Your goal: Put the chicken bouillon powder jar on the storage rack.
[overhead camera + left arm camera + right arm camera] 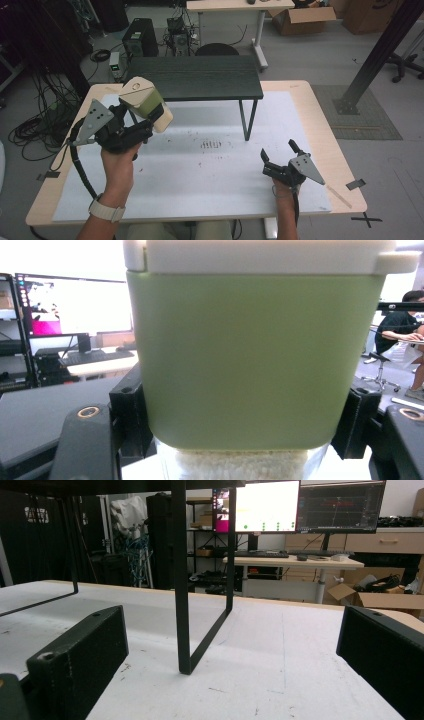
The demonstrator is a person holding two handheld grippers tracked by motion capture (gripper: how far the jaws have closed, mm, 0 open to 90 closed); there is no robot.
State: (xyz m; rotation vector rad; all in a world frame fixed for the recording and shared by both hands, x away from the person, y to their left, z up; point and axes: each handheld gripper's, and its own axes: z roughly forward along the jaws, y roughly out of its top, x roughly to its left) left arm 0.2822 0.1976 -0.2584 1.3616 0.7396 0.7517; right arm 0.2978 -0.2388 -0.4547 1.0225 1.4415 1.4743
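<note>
Left gripper (150, 117) clamps one green canister (145, 102) above the tabletop's (305, 107) left edge; right gripper (280, 155), jaws spread, rests near the right edge. One black shelf (195, 77) stands at the far edge. Left gripper view: canister (252, 360) pinched between both jaws. Right gripper view: white tabletop (280, 660), shelf leg (182, 605), two monitors behind.

On the table (320, 115), the shelf (195, 77) stands at twelve o'clock. The container (145, 102) sits at ten, in the left gripper (142, 122); the right gripper (280, 155) rests at four.
</note>
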